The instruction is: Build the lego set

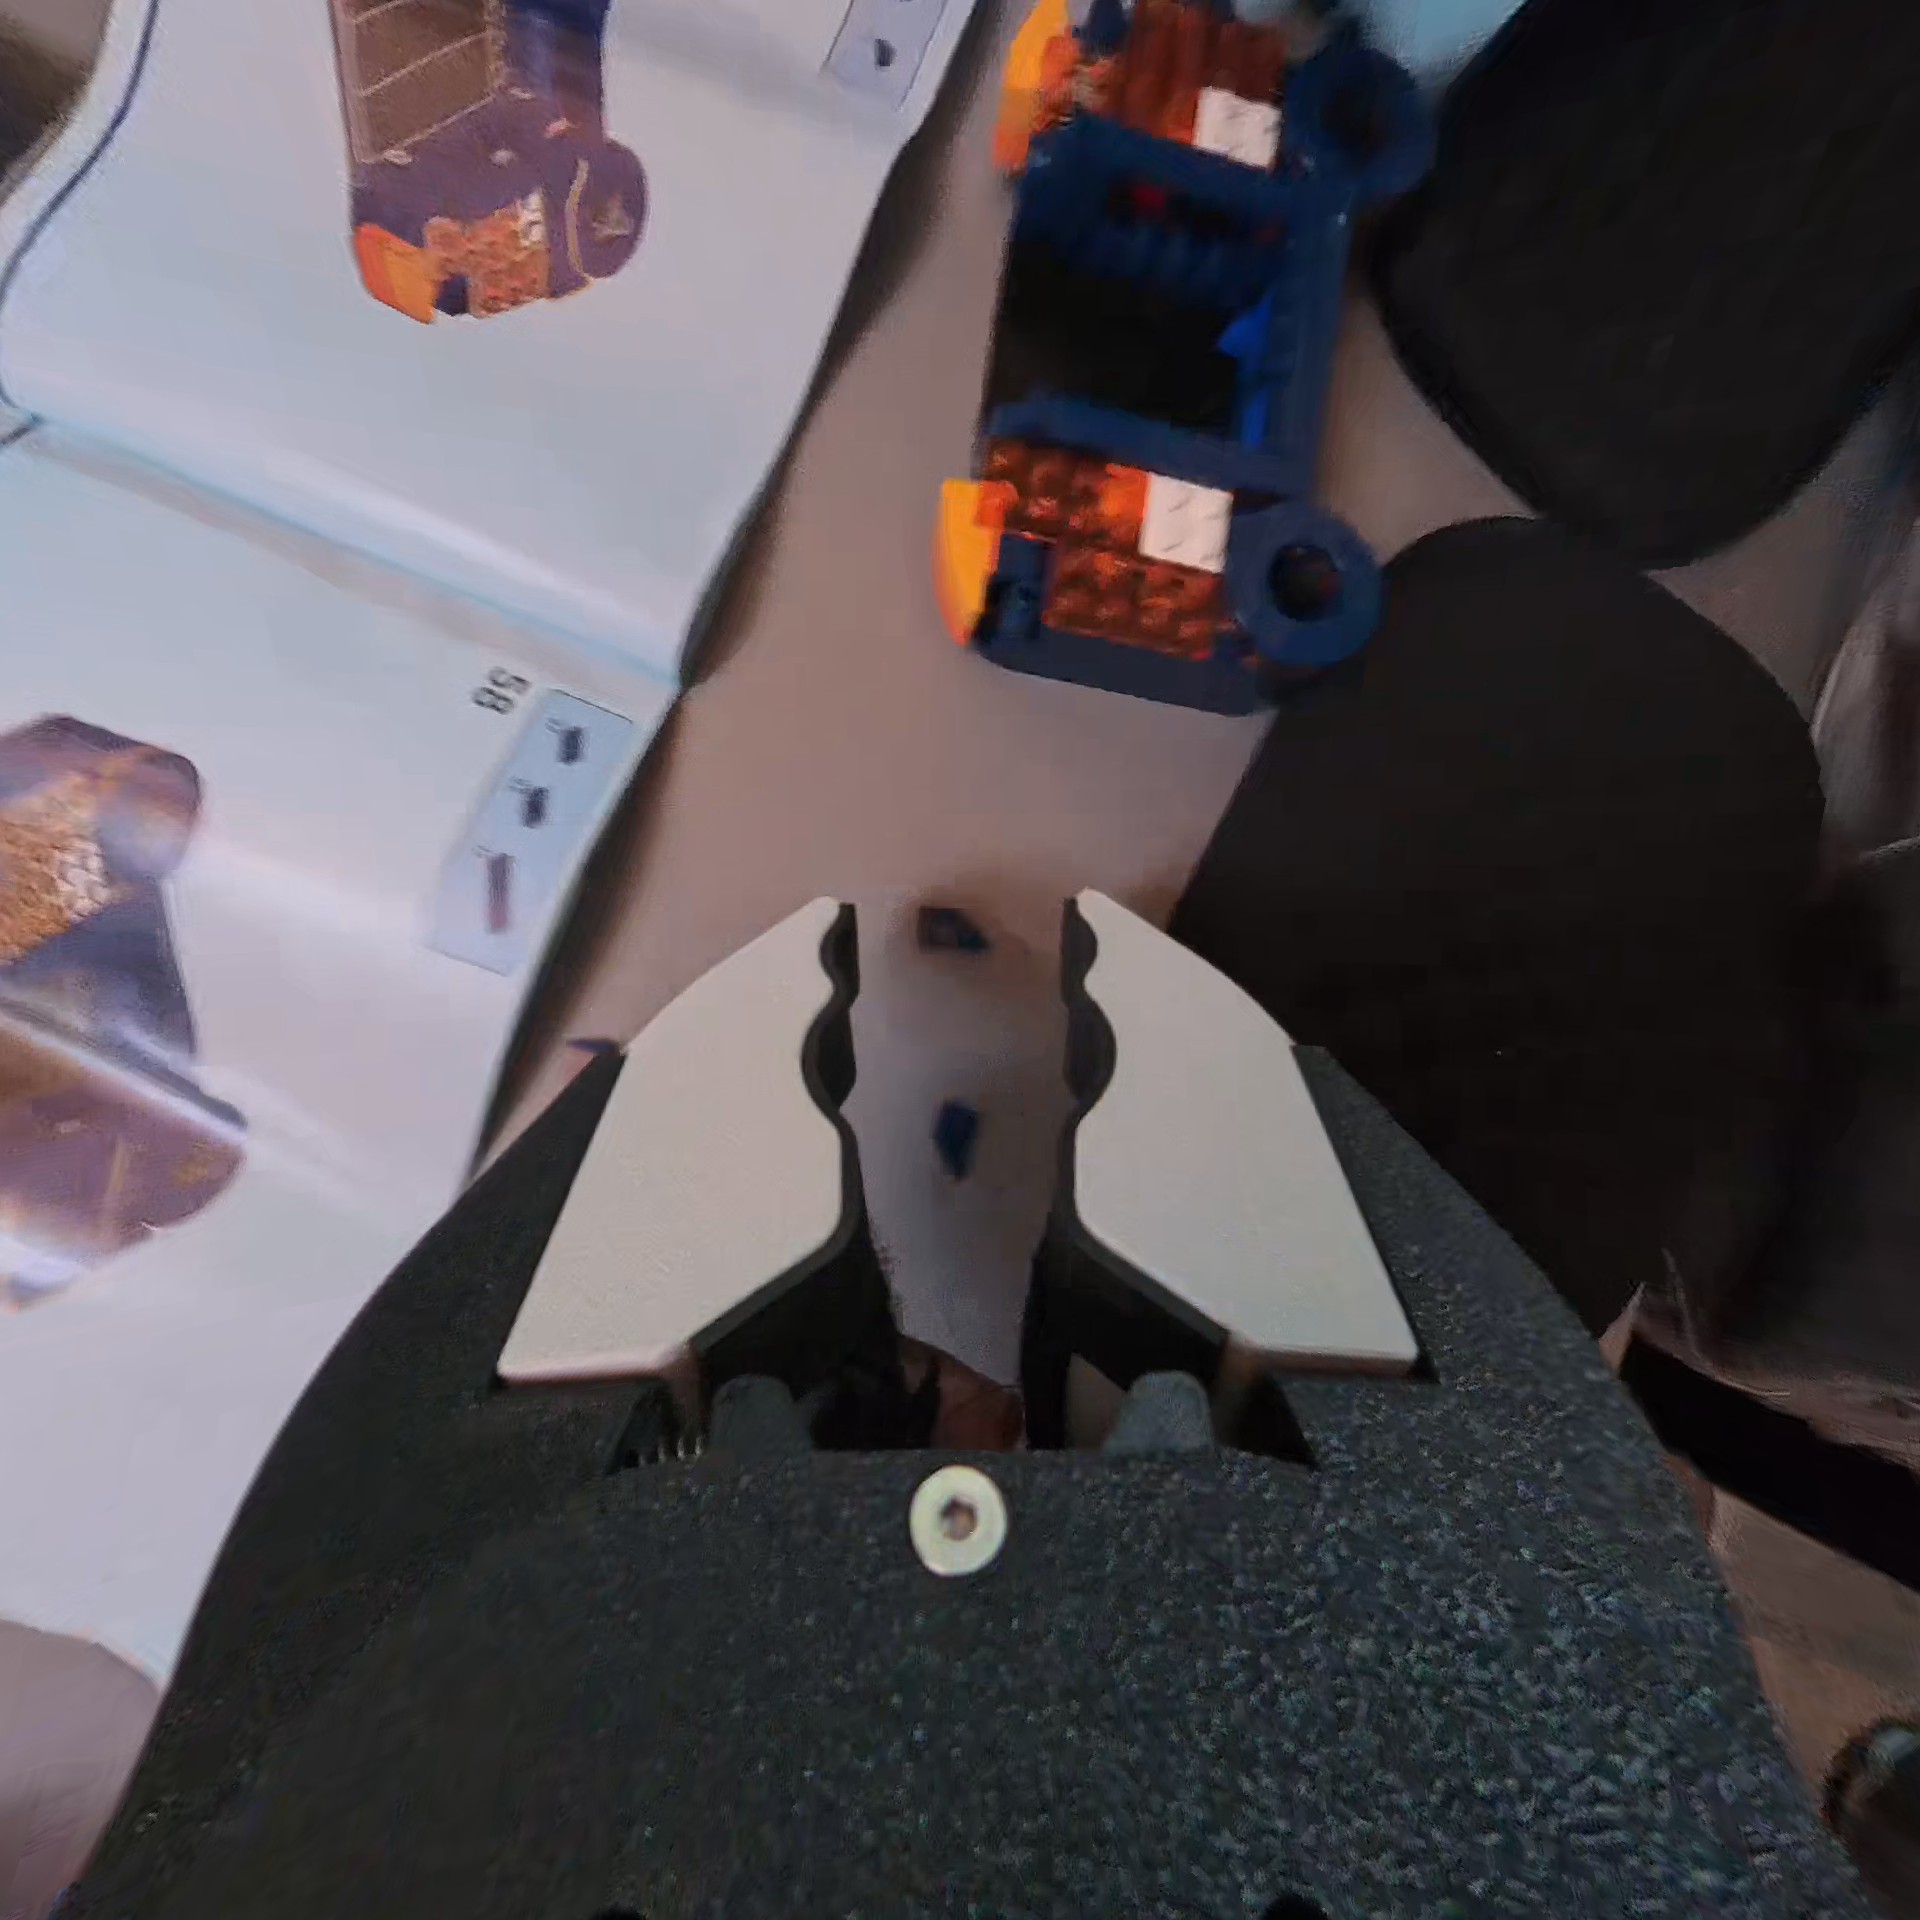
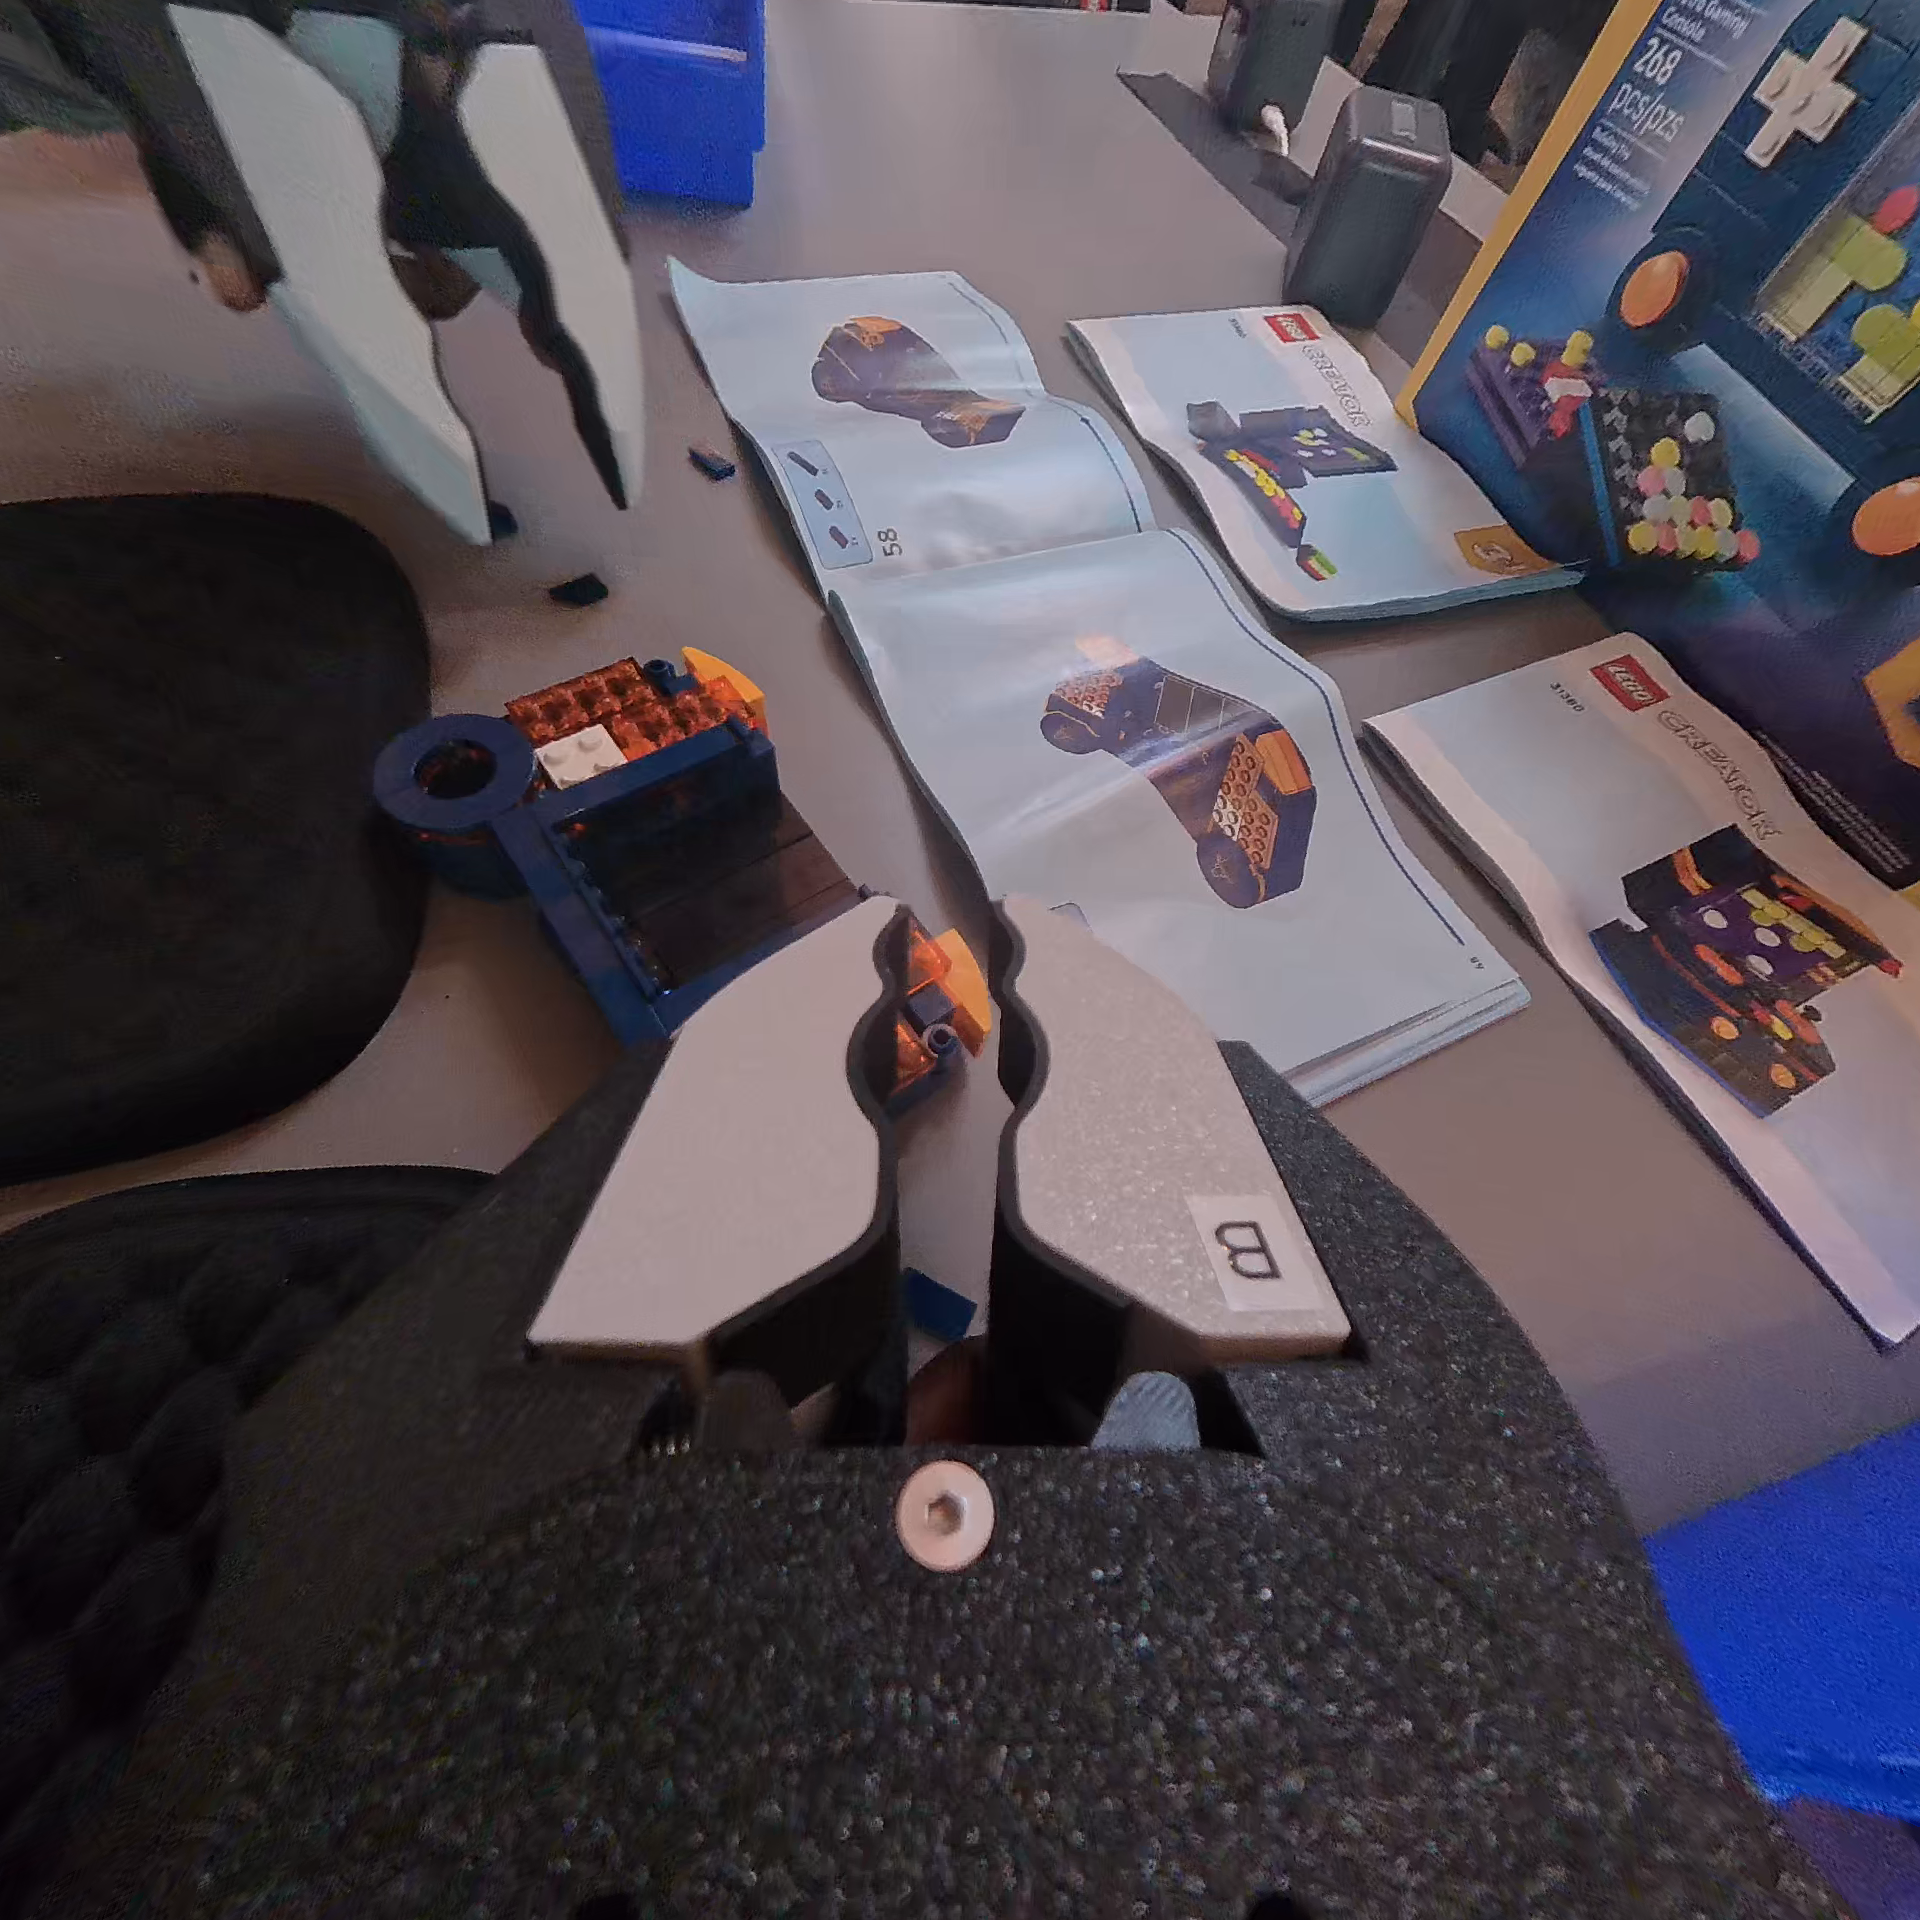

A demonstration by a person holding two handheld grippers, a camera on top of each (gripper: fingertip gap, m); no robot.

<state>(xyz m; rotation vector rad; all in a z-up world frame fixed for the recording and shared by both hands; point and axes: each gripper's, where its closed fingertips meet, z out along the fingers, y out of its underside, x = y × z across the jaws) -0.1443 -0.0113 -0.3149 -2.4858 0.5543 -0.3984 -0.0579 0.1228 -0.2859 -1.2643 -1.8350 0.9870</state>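
My left gripper (image 1: 961,935) hangs with its jaws parted over two tiny dark blue bricks (image 1: 954,1138) on the grey table (image 1: 831,790). To the right, the part-built blue and orange Lego model (image 2: 613,821) sits beside the open instruction booklet (image 2: 1091,665). My right gripper (image 2: 951,940) is spread, empty, above the model's orange corner.

1. Our left claw (image 1: 961,925) hangs over the bench (image 1: 831,790), its fingers (image 1: 727,1091) apart with nothing between them.
2. We see two small dark blue pieces (image 1: 951,928) lying on the bench in the gap between the fingers.
3. Beyond sits the half-built model (image 1: 1153,384), blue and orange with white bricks.
4. The open instruction booklet (image 1: 343,540) lies left of it.
5. Dark pads (image 1: 1558,883) lie to the right.
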